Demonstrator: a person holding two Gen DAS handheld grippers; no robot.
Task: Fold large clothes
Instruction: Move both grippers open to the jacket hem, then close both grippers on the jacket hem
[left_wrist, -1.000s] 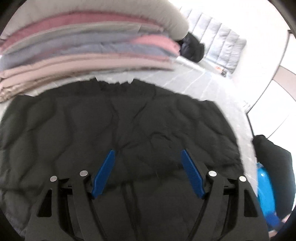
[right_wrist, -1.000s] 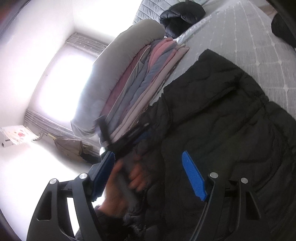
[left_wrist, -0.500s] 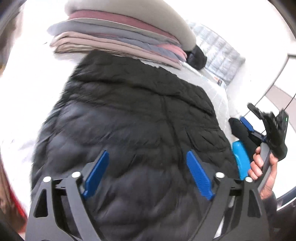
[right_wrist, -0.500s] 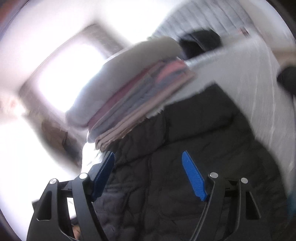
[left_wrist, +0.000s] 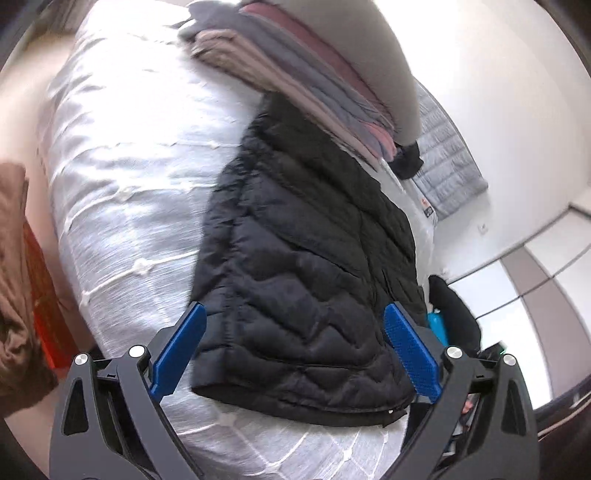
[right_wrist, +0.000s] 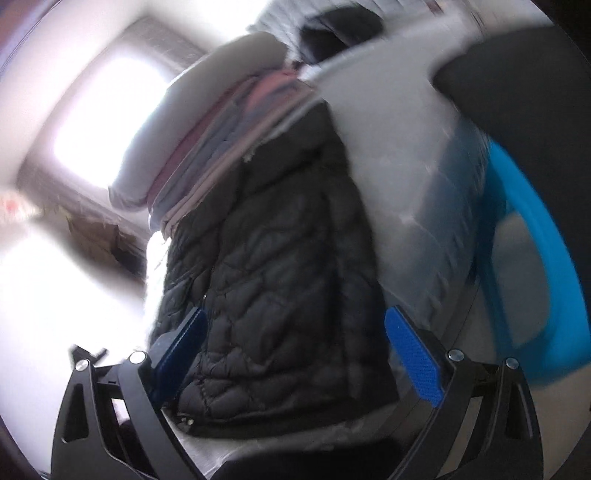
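- A black quilted jacket (left_wrist: 310, 280) is seen lying flat on a bed (left_wrist: 125, 192), folded into a long narrow shape; its hem is turned toward both cameras.
- The bed is covered with a white quilted spread, tufted at intervals.
- The jacket's far end is found touching the foot of a stack of folded clothes (left_wrist: 303, 74) in pink, grey and beige, topped by a thick grey item.
- The left claw (left_wrist: 295, 350) is held apart, its blue pads (left_wrist: 179, 347) spread to either side of the jacket's near end; nothing is gripped. Whether the pads touch the fabric cannot be told.
- In the right wrist view the same jacket (right_wrist: 273, 266) is recorded, with the stack (right_wrist: 221, 129) at its far end; this view is blurred.
- The right claw (right_wrist: 295, 354) is likewise held apart over the hem, with nothing between its pads (right_wrist: 413, 362).
- A bright blue curved object (right_wrist: 532, 266) is noted at the right edge of the right view; its nature cannot be made out.
- A second dark garment (left_wrist: 406, 162) is seen on the bed beyond the stack.
- Brown fabric (left_wrist: 14, 280) is seen at the left edge of the left view.
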